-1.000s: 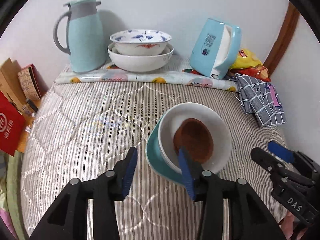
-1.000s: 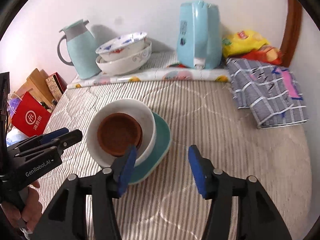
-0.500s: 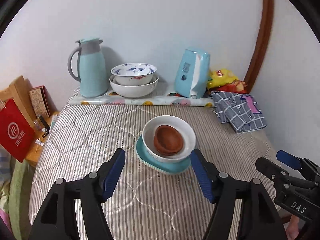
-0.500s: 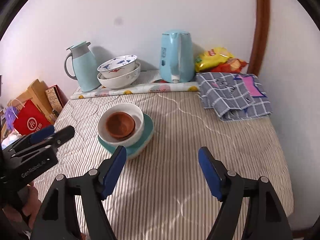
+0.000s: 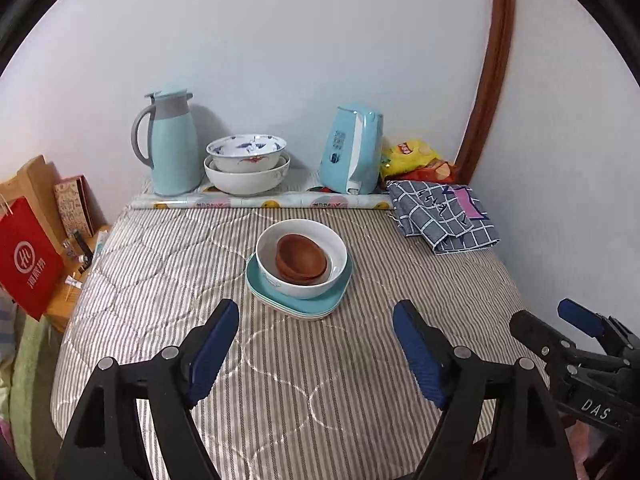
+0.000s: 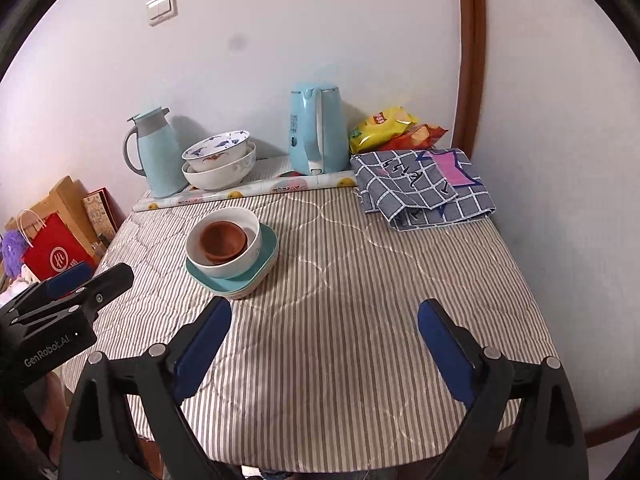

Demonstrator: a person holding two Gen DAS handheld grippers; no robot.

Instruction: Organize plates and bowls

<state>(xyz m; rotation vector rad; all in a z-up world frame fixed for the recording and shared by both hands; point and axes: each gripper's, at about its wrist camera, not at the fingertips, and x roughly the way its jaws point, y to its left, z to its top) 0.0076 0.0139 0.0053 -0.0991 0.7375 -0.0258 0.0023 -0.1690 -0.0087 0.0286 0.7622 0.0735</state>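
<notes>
Stack: brown bowls (image 5: 299, 258) in white bowl (image 5: 301, 257) on teal plates (image 5: 299, 296), frame centre, on worktop (image 5: 160, 280). Left gripper (image 5: 316, 344) and right gripper (image 6: 324, 338) both empty, jaws opening. Judgement: withdraw clear, don't nudge stack.

We see only the top plate (image 5: 340, 298) of the teal stack; the ones beneath show as thin edges. The white bowl (image 5: 298, 284) hides the lower brown bowl (image 5: 320, 276) mostly. The red bag (image 5: 28, 260) is cut off at the picture's edge.
</notes>
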